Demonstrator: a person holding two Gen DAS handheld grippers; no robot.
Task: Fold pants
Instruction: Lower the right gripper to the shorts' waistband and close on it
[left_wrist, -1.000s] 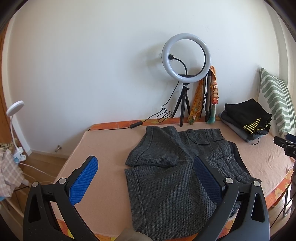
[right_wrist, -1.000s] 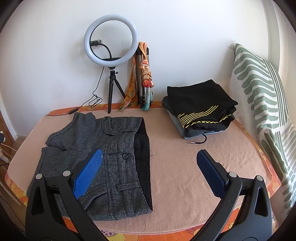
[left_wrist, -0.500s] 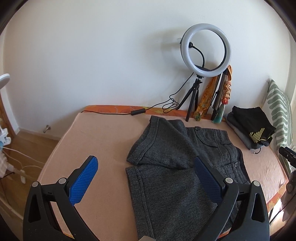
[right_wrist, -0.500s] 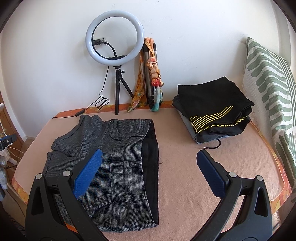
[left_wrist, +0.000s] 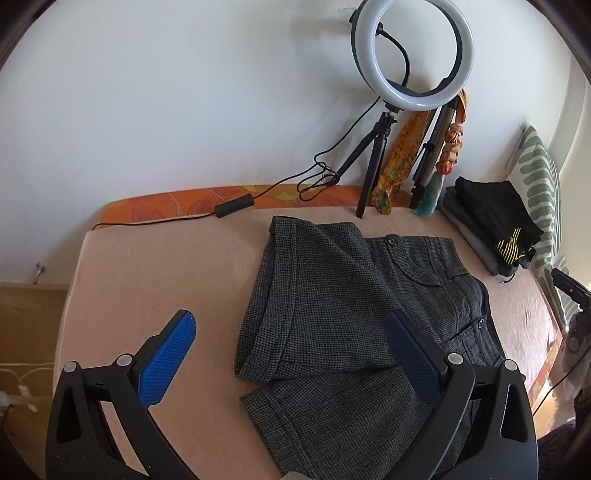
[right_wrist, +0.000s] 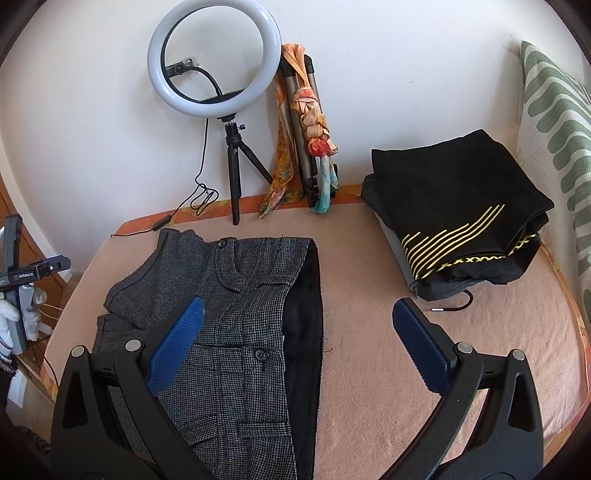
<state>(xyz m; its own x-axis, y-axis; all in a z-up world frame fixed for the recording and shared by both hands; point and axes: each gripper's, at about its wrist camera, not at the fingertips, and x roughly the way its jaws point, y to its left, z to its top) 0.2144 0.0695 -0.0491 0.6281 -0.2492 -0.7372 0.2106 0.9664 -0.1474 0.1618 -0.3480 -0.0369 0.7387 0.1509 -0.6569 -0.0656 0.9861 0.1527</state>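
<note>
Grey checked short pants (left_wrist: 332, 306) lie flat on the pink-covered bed (left_wrist: 155, 273), one leg folded over and rumpled on top. They also show in the right wrist view (right_wrist: 236, 302) with the waistband's black lining (right_wrist: 304, 295) turned out on the right. My left gripper (left_wrist: 290, 339) is open and empty, hovering over the pants' leg hems. My right gripper (right_wrist: 297, 326) is open and empty, above the waistband side. Neither touches the cloth.
A ring light on a tripod (right_wrist: 214, 62), a folded tripod with scarves (right_wrist: 306, 133) and a cable stand along the back wall. A stack of folded dark clothes (right_wrist: 454, 210) sits at the right, beside a green-striped pillow (right_wrist: 554, 129). The bed edge drops off at the left.
Both grippers have moved forward and lower toward the pants. The left view has swung right, over the folded leg. The pants have not moved.
</note>
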